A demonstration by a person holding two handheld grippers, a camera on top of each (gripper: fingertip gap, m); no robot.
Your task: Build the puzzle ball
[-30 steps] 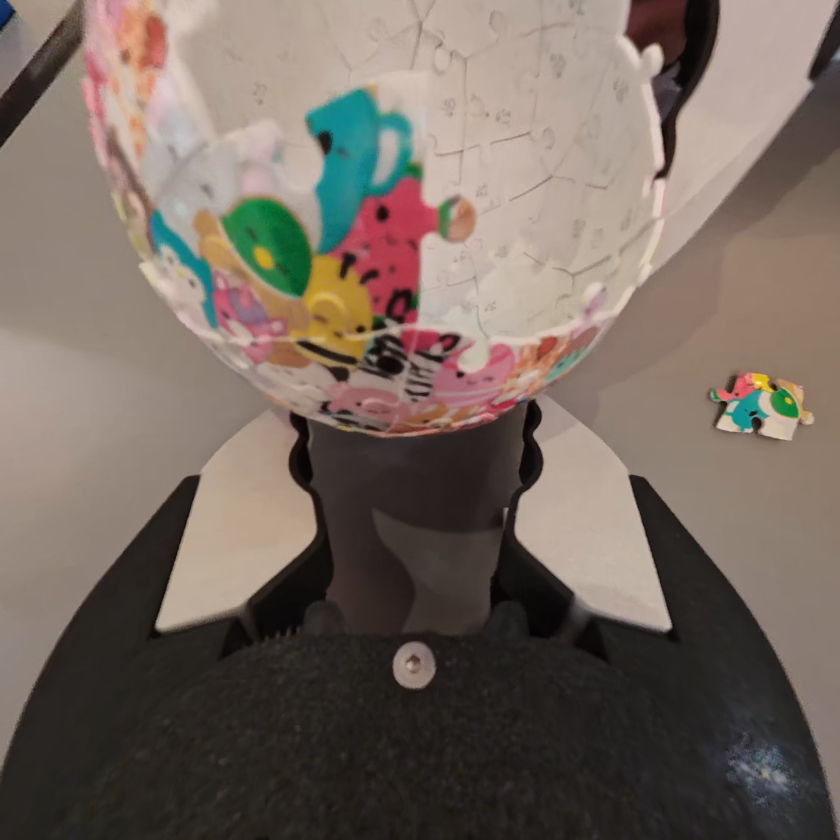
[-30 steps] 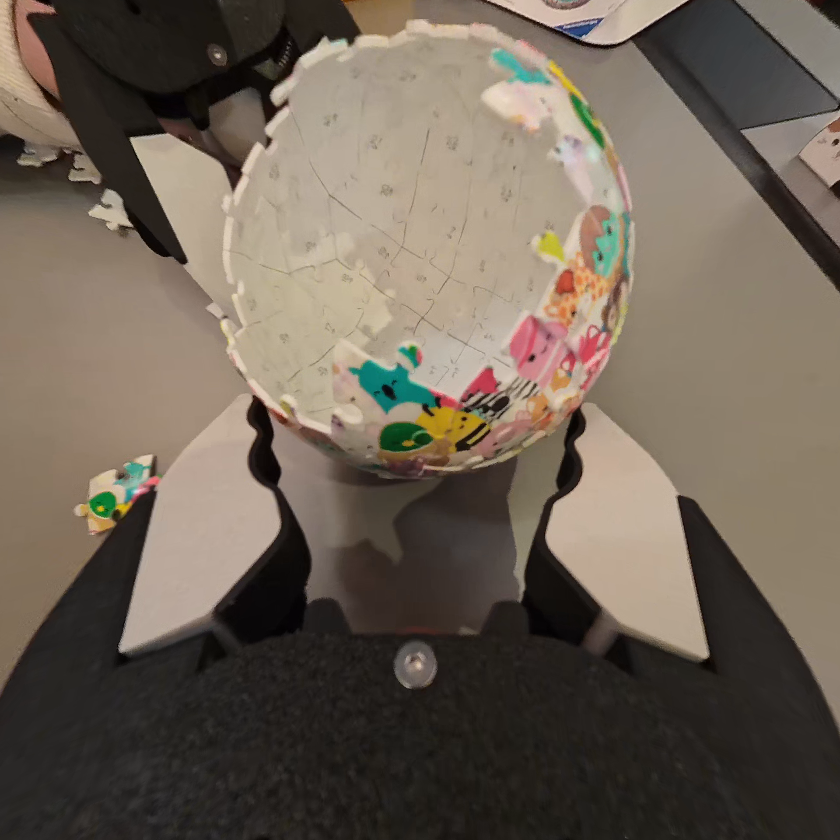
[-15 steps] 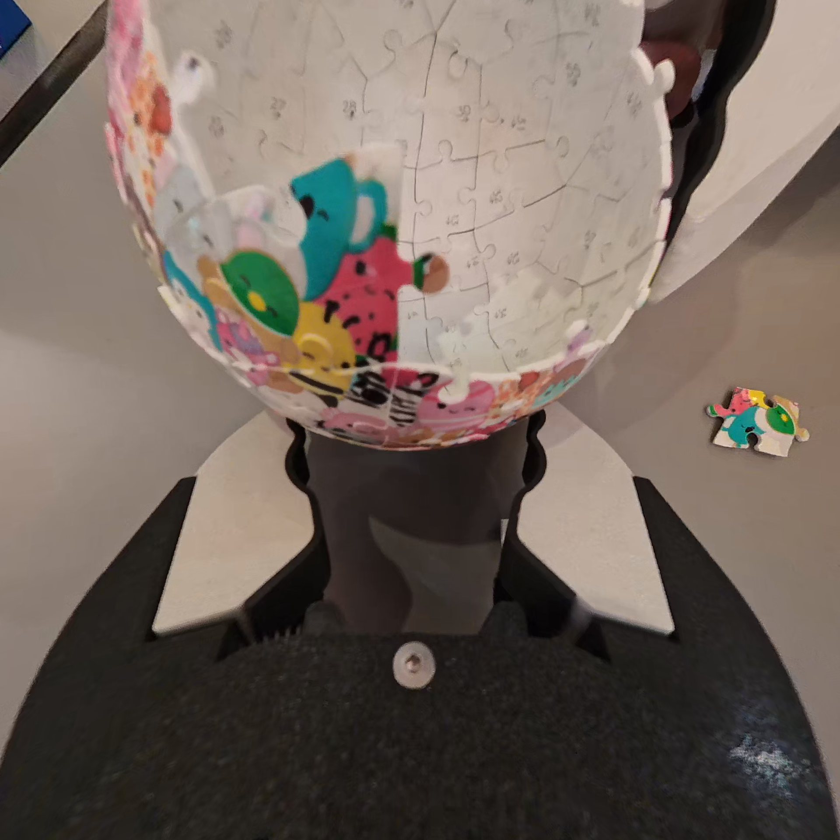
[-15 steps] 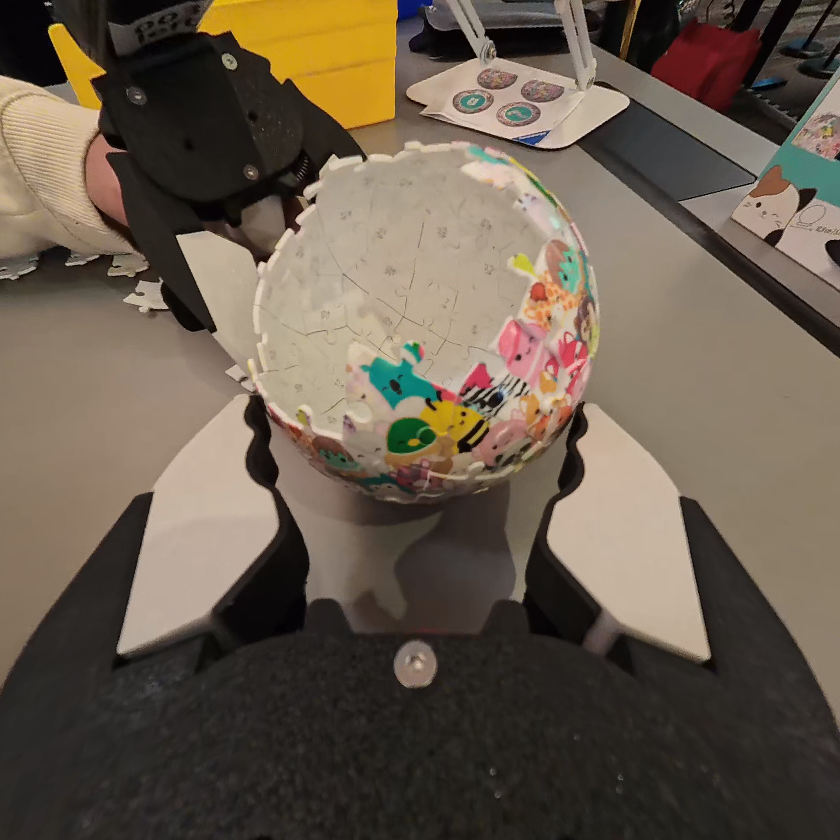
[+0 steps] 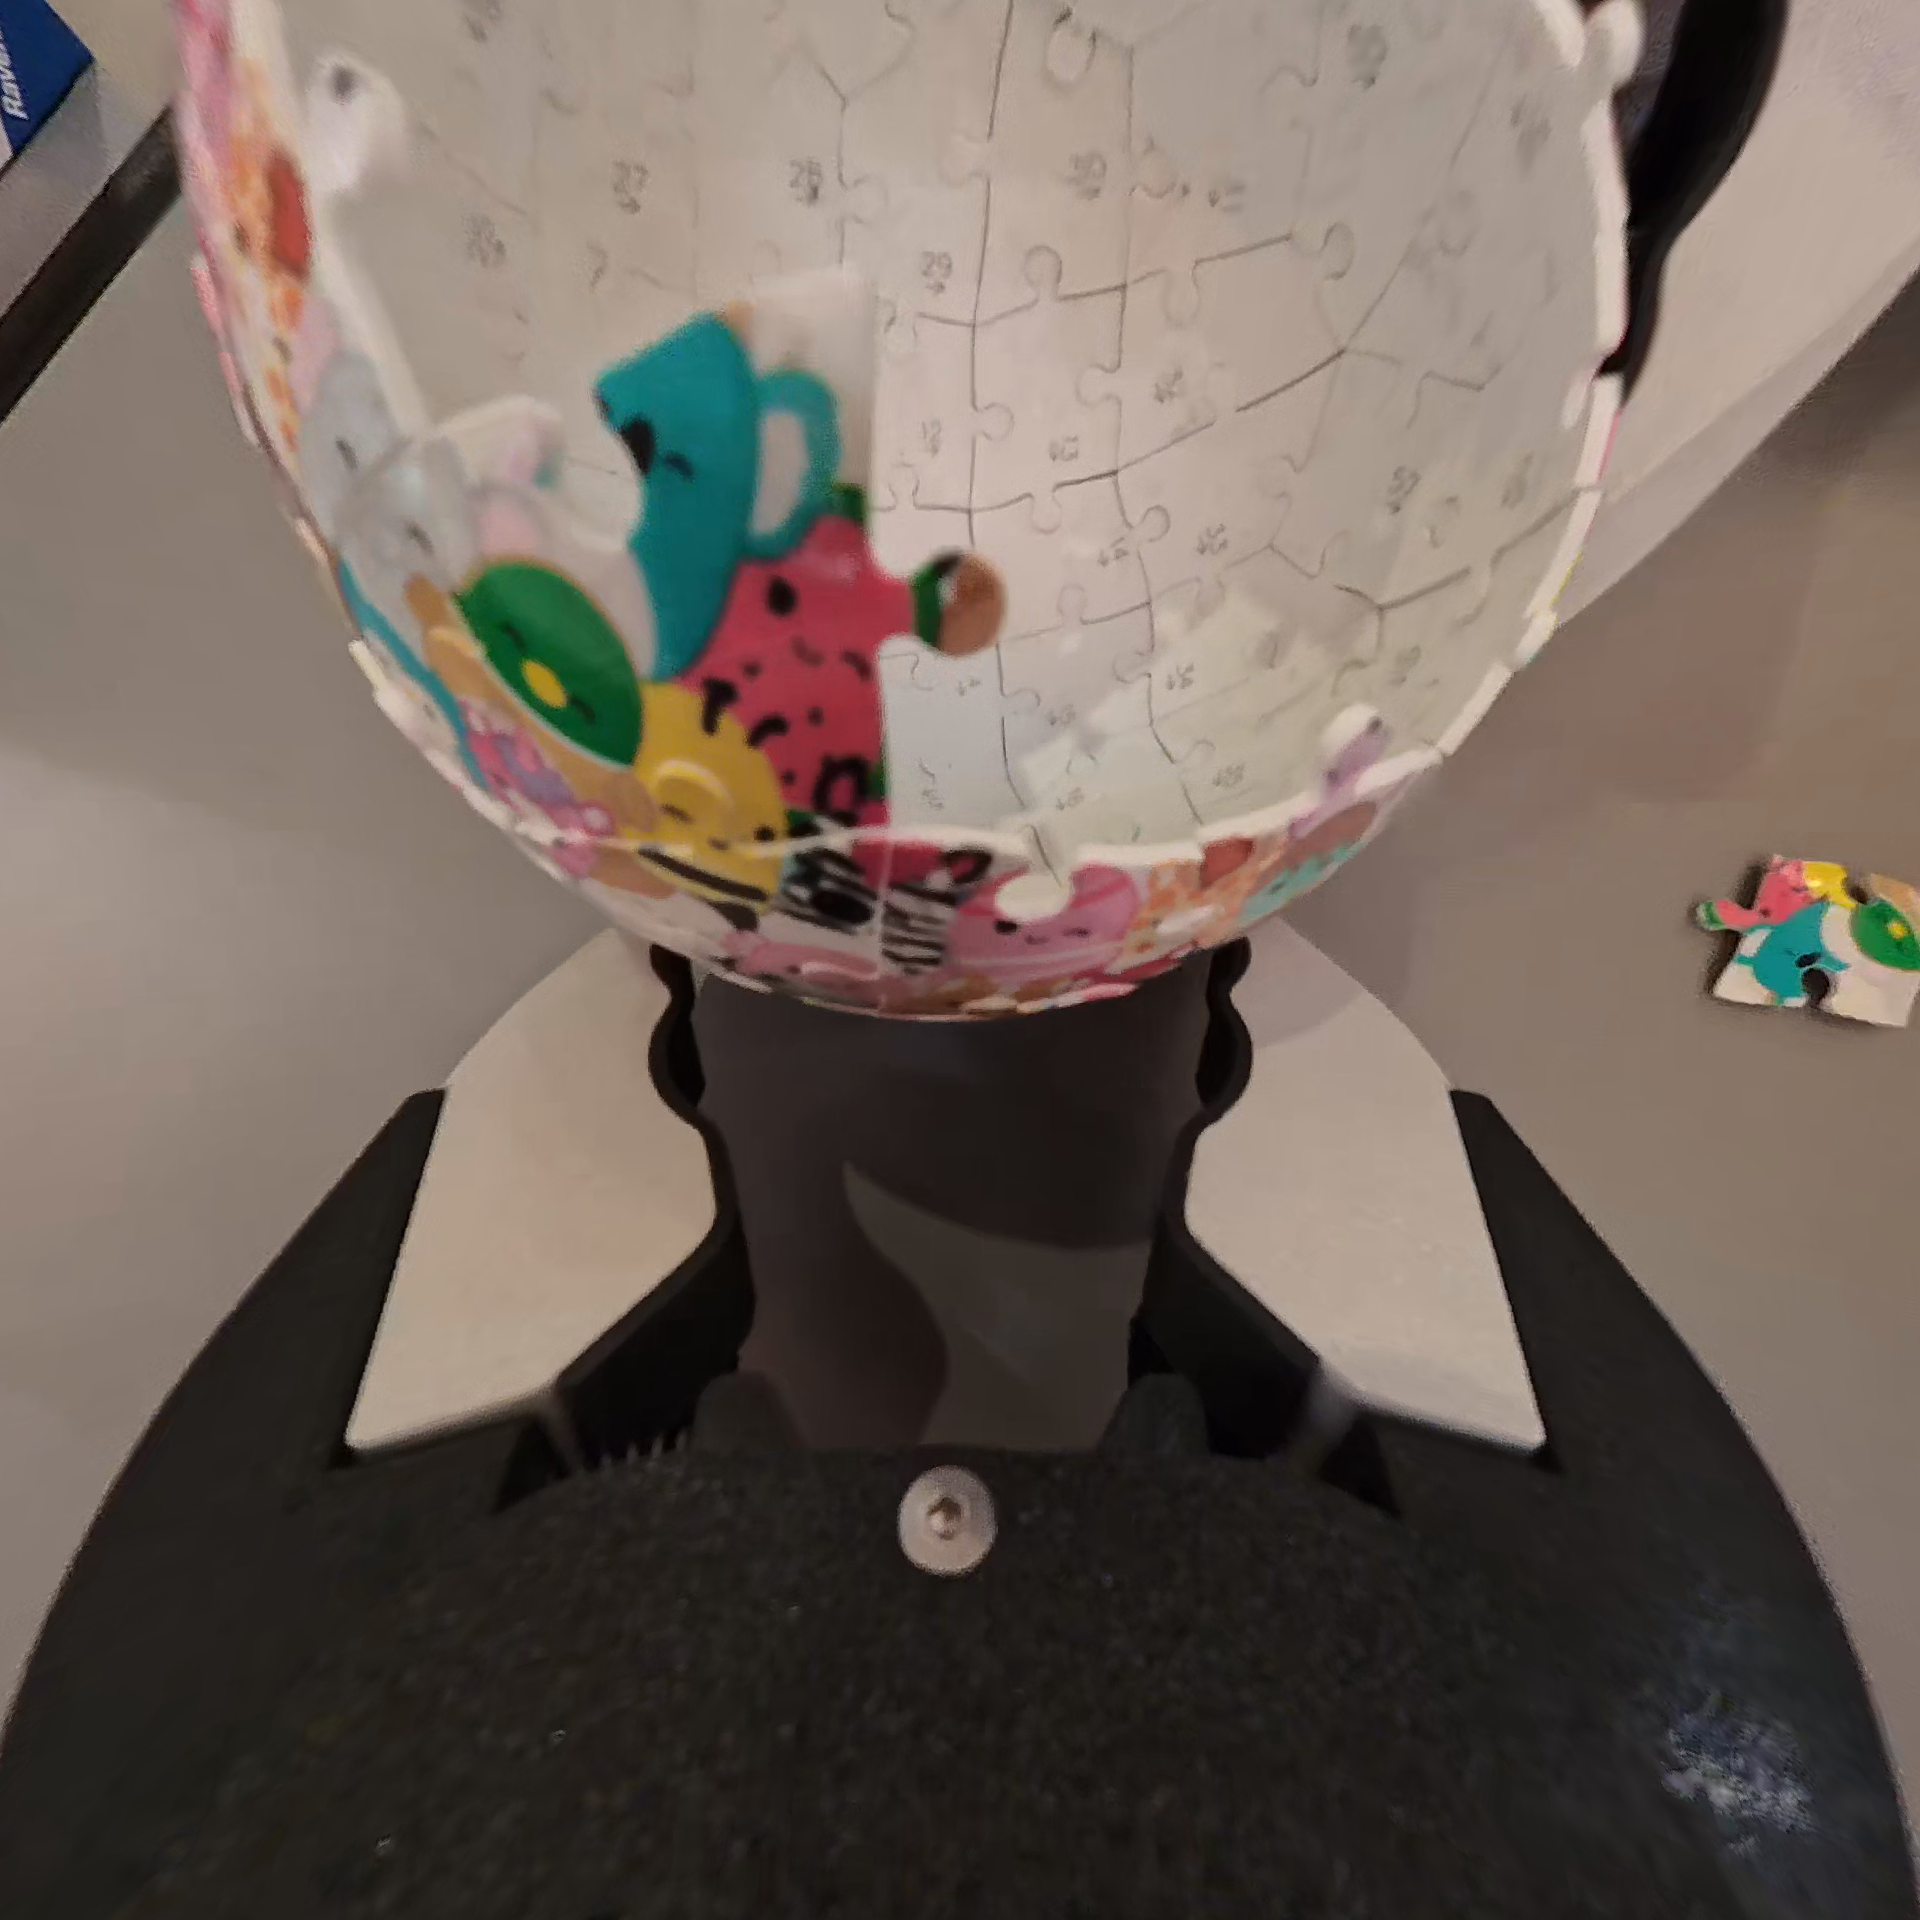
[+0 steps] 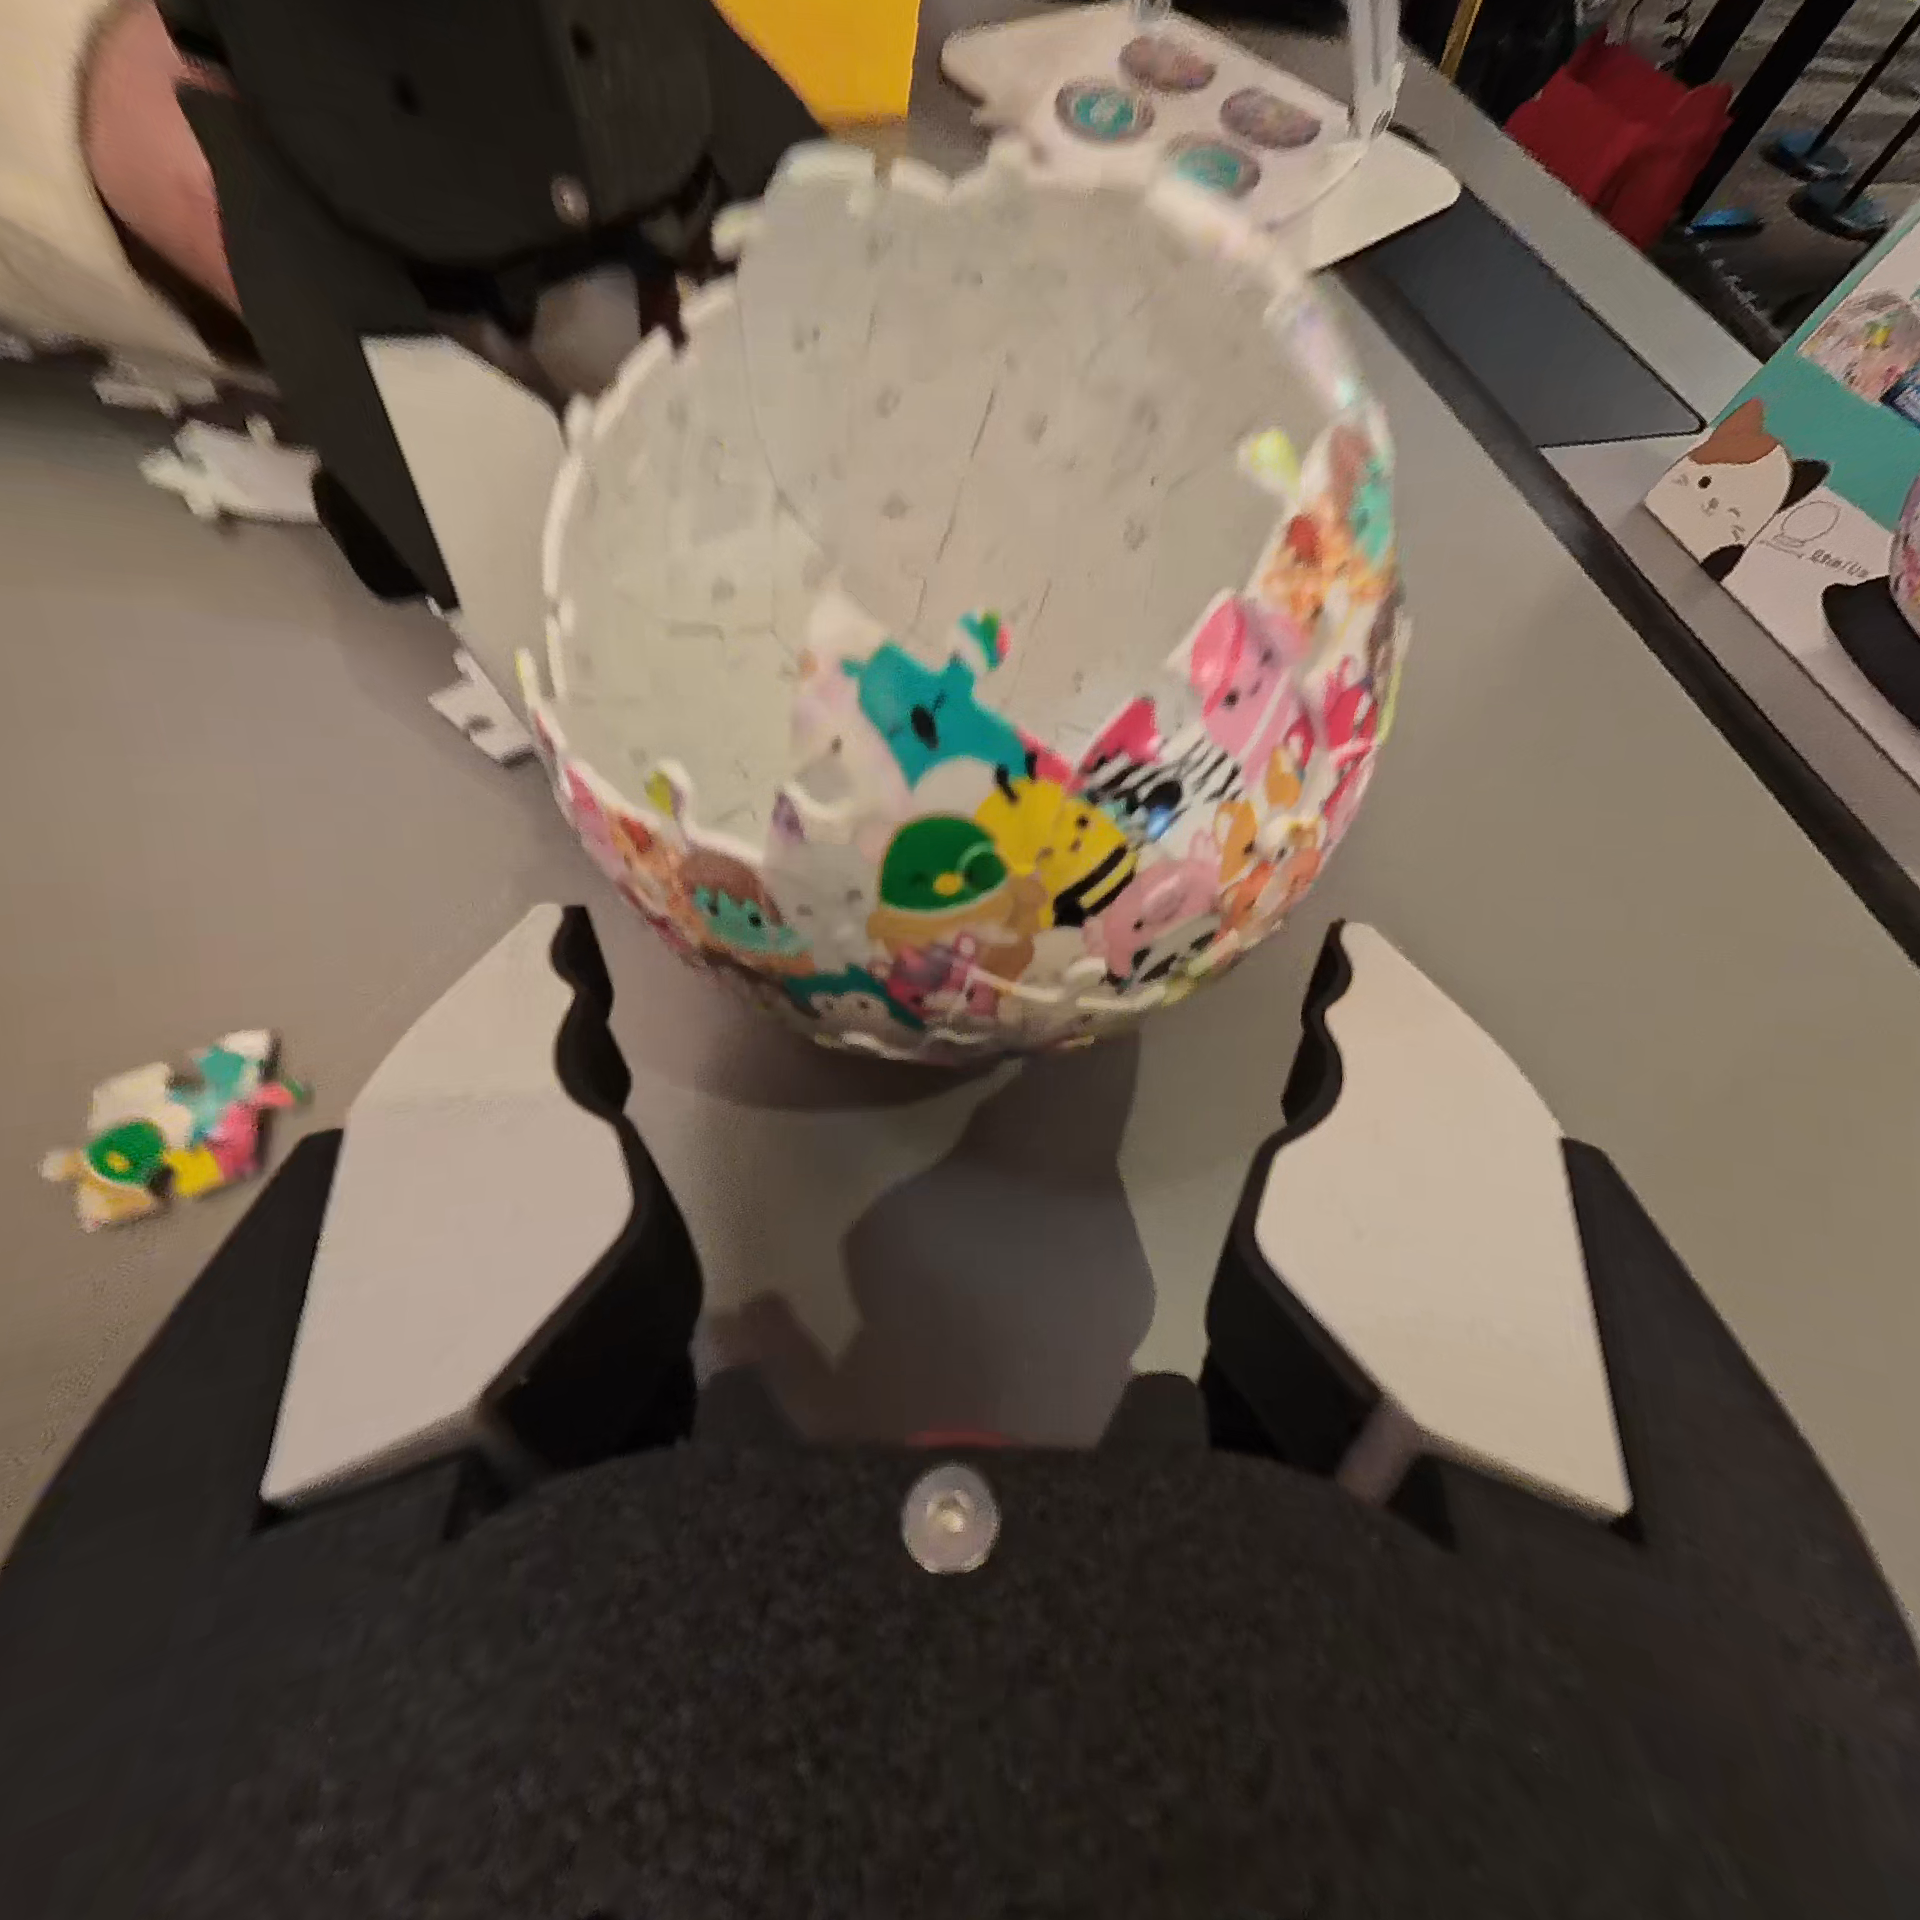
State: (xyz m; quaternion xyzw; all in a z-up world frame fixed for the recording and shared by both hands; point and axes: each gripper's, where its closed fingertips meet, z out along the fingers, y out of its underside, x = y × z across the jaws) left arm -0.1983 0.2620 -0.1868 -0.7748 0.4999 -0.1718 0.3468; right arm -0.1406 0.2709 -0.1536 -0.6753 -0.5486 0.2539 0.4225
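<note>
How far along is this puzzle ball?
Roughly half done: the puzzle ball is an open bowl with a jagged rim, white inside. Both grippers, left and right, are open and empty beside it. Left to fit: a colourful joined cluster and white loose pieces on the table.

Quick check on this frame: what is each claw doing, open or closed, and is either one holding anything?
Left claw: open, holding nothing; puzzle ball sits just ahead of its tips.
Right claw: open, holding nothing.

Plain grey desk (image 6: 1558, 935). On it: half-built puzzle ball (image 6: 966, 623), joined colourful pieces (image 6: 171, 1132) nearby, loose white pieces (image 6: 223, 478) (blurred).
</note>
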